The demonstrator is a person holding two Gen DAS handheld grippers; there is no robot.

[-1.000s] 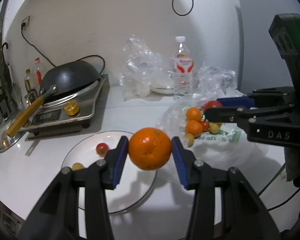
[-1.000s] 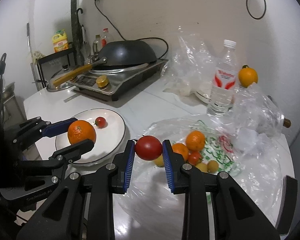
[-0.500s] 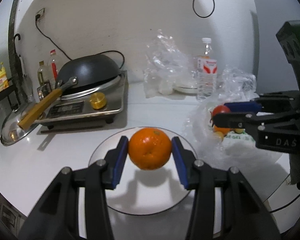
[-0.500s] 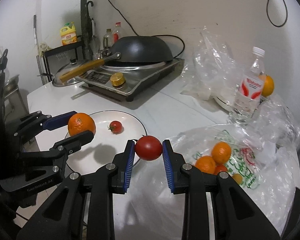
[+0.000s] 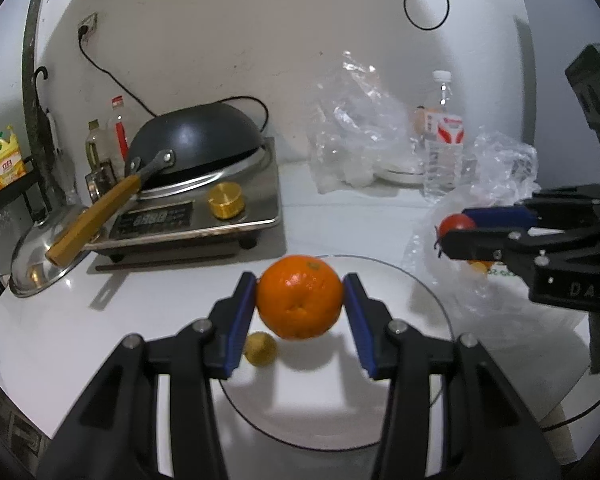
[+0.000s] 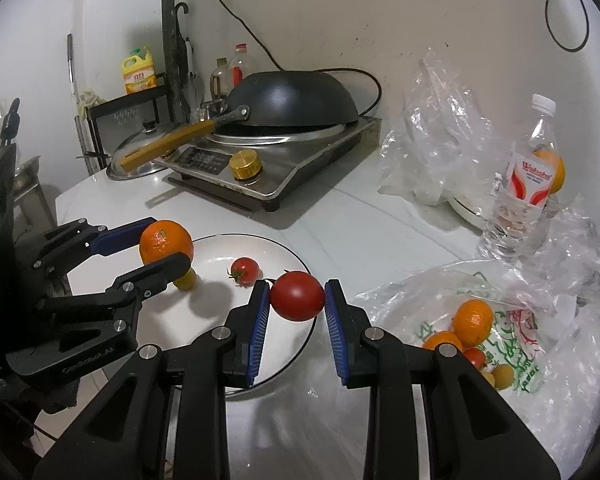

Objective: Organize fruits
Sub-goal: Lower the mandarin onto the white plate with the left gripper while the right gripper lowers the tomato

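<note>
Both grippers now hover over the white plate (image 6: 284, 252), left gripper (image 5: 300, 304) clamped on the orange (image 5: 299, 297), right gripper (image 6: 297, 304) clamped on the tomato (image 6: 297, 296) above its near rim.

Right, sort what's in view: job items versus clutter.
Job: left gripper clamping orange; right gripper clamping tomato; plate; fruit bag.
Clutter: wok; stove; water bottle; pot lid.
</note>
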